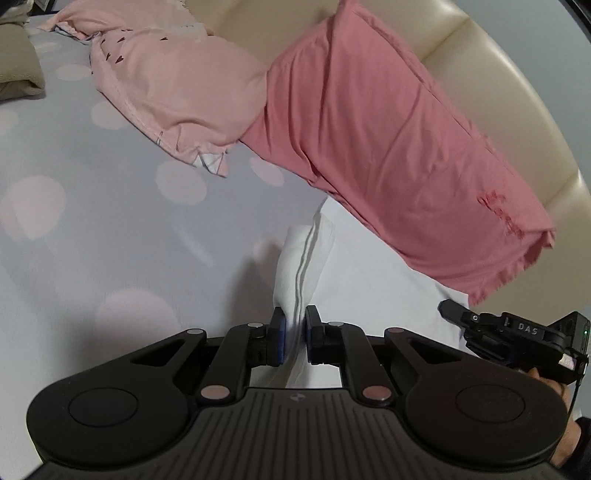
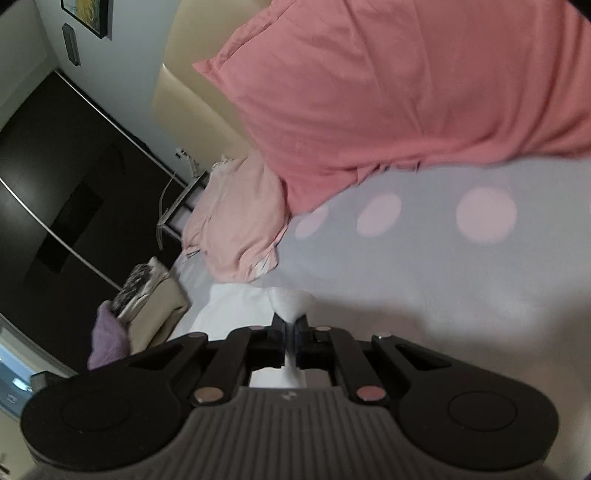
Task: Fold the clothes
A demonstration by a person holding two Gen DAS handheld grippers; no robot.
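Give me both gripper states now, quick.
Left gripper: shut on the white garment.
Right gripper: shut on the same white garment.

A home bedroom: a bed [image 1: 92, 229] with a pale sheet dotted in pink, a rose-pink pillow [image 1: 388, 147] and a lighter pink one [image 1: 177, 88] leaning on a cream padded headboard [image 1: 491, 85], a framed picture [image 2: 88, 14] on the wall, and dark wardrobe doors [image 2: 48, 177].

You had a bed [image 1: 92, 229] with a spotted sheet; on it lay two pink pillows [image 1: 388, 147] and white cloth [image 1: 369, 280].
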